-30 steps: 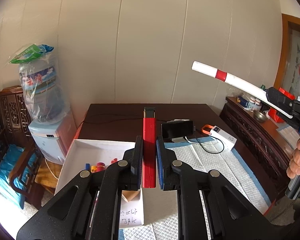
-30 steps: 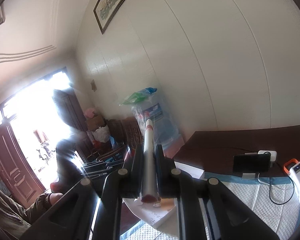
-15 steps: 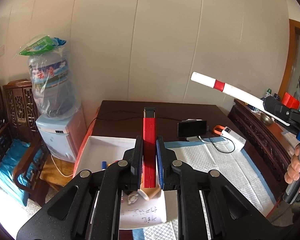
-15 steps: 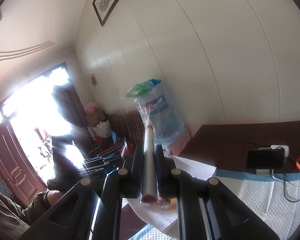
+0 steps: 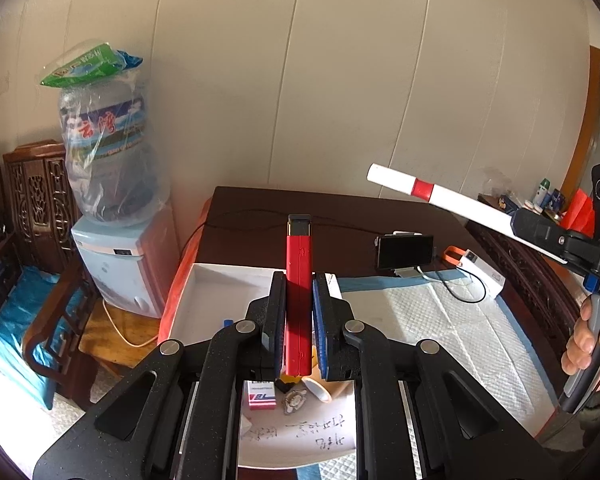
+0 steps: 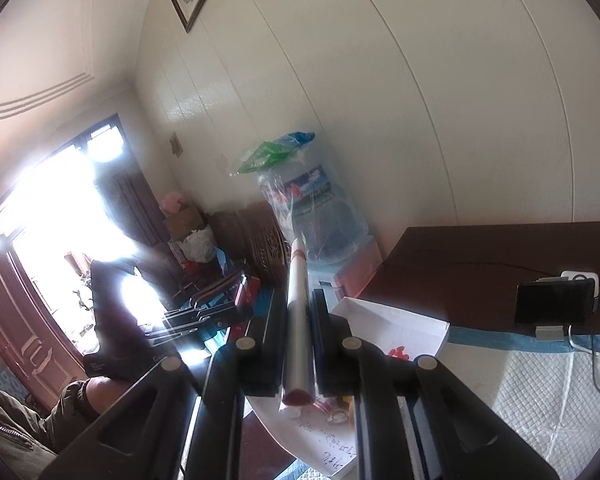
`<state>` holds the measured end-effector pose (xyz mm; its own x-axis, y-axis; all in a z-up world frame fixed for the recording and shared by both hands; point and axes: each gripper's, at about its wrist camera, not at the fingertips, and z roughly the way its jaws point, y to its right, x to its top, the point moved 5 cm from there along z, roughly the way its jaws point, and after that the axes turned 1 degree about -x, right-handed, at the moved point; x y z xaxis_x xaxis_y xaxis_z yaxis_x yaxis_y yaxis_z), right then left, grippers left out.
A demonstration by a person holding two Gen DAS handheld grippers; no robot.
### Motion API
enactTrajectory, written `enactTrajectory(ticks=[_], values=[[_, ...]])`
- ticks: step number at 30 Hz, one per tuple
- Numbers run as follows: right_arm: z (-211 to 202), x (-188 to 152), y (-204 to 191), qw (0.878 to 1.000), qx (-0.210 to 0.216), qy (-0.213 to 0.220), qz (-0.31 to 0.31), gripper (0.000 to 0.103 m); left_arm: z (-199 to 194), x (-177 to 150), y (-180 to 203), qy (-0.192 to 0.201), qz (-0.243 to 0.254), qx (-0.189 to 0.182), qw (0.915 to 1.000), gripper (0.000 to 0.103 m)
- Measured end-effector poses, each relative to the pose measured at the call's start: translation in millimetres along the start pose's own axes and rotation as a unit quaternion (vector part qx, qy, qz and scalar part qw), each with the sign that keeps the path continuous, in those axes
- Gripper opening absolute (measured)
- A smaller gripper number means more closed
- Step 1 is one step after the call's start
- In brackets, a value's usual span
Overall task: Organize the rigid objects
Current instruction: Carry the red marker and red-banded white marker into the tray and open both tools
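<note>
My left gripper (image 5: 299, 304) is shut on a flat red bar with a black tip (image 5: 298, 280), which points forward above a white box (image 5: 196, 300). The box holds several small items, among them a red-and-white pack (image 5: 262, 396) and a roll of tape (image 5: 318, 388). My right gripper (image 6: 298, 320) is shut on a white stick with a red band (image 6: 297, 308); the same white stick (image 5: 440, 196) juts leftward at the right of the left wrist view, above the white padded mat (image 5: 440, 320). In the right wrist view the white box (image 6: 384, 320) lies just beyond the fingers.
A dark wooden table (image 5: 340, 208) carries a phone on a stand (image 5: 405, 246), a cable and a white-and-orange device (image 5: 480, 268). A water dispenser with a wrapped bottle (image 5: 112, 184) stands left of the table, beside carved wooden chairs (image 5: 32, 240). A person's hand (image 5: 588, 340) grips the right handle.
Both grippers have moved toward the left and slightly down, each keeping its object. The white box and its small items now lie more directly under the left gripper.
</note>
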<state>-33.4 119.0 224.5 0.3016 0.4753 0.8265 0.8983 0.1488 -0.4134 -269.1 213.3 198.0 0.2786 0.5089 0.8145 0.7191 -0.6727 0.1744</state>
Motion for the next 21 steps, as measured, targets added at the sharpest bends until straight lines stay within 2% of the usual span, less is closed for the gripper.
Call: enactTrajectory(ticks=[12,21], values=[[49.3,-17.8,22.6,0.998,-0.033,-0.057,0.021,0.010,47.6,-6.8,-27.0,-0.037,-0.025,-0.013,0.9989,0.012],[117.6,-51.0,57.6,0.988,-0.069,-0.128,0.050,0.010,112.4,-38.9,-56.6,-0.109,-0.059,-0.015,0.9922,0.012]])
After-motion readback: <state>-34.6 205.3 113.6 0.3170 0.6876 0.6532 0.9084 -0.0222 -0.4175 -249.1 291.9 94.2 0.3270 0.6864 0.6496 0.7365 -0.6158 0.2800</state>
